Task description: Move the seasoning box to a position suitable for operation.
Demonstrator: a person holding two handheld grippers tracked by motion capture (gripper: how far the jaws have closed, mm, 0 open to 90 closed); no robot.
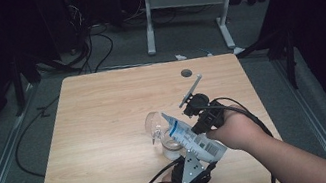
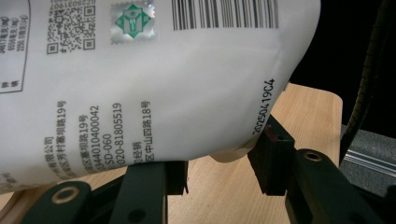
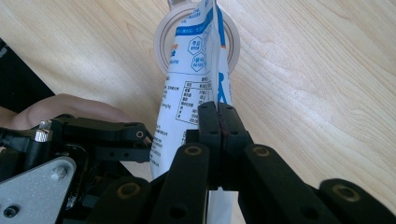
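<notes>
White-and-blue printed plastic pouch (image 1: 194, 139) hangs tilted over the pale wooden bench (image 1: 107, 132), its long axis running from the person's side down toward its open corner, which points into a clear glass cup (image 3: 164, 35) on the bench. From left, the left tongs (image 1: 191, 169) clasp the pouch's fat lower end between half-spread jaws; the right tongs (image 3: 218, 122), pressed together, pinch its flat side seam nearer the spout, so the right hand appears better placed to steer the pour.

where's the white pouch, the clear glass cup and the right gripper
white pouch (image 2: 154, 88), left gripper view, printed side
clear glass cup (image 1: 155, 123), high view, rim
right gripper (image 3: 218, 112), right gripper view, closed jaw tips
</notes>
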